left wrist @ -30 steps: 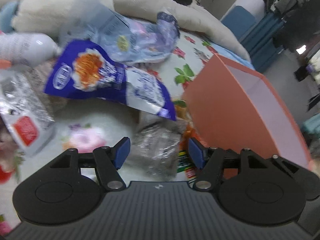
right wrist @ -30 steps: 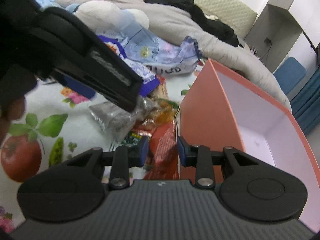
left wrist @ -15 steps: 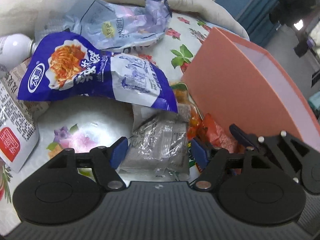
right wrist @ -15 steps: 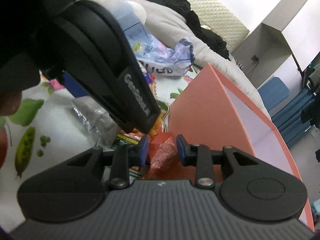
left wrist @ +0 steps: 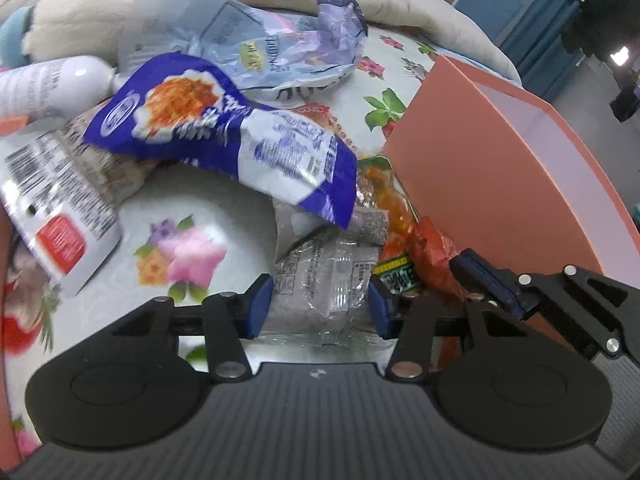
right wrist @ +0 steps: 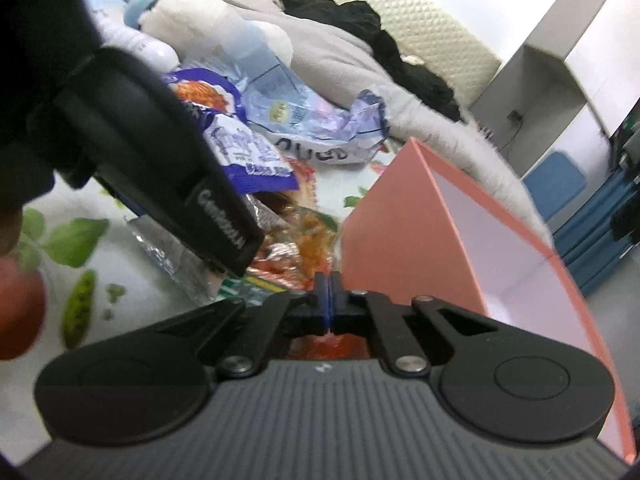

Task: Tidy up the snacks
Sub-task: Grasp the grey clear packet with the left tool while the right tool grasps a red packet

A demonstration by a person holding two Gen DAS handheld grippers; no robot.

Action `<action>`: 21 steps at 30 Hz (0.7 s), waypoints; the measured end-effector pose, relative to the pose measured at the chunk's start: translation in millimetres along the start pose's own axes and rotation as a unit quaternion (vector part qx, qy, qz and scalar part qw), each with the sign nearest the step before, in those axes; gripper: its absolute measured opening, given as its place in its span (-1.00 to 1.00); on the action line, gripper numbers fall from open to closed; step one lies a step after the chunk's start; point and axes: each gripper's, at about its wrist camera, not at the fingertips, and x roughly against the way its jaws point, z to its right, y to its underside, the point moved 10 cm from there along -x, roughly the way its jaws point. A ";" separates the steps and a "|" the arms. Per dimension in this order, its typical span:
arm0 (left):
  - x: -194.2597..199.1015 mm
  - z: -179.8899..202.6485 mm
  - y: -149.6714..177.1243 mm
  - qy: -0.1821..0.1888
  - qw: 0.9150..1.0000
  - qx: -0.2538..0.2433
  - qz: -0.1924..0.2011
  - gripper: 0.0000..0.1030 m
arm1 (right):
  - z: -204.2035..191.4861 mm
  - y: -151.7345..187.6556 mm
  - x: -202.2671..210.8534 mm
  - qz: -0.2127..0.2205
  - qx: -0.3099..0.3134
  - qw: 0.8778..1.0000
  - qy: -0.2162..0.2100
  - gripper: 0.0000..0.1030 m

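Snack pile left of open salmon box: blue noodle bag atop, silver pkt near, red pkt touching box.

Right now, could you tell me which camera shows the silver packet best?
The left wrist view: the silver packet lies unobstructed between the open left tongs, label visible. In the right wrist view, only a crinkled edge of it shows, the rest hidden behind the left tool's black body.

Soft indoor light, motion-blurred wrappers (fisheye bending the edges).
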 end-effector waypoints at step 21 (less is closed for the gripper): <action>90.9 -44.4 67.4 -0.061 0.994 0.091 0.025 0.08 | -3.6 16.7 14.1 -0.006 -0.016 0.999 0.049 -0.16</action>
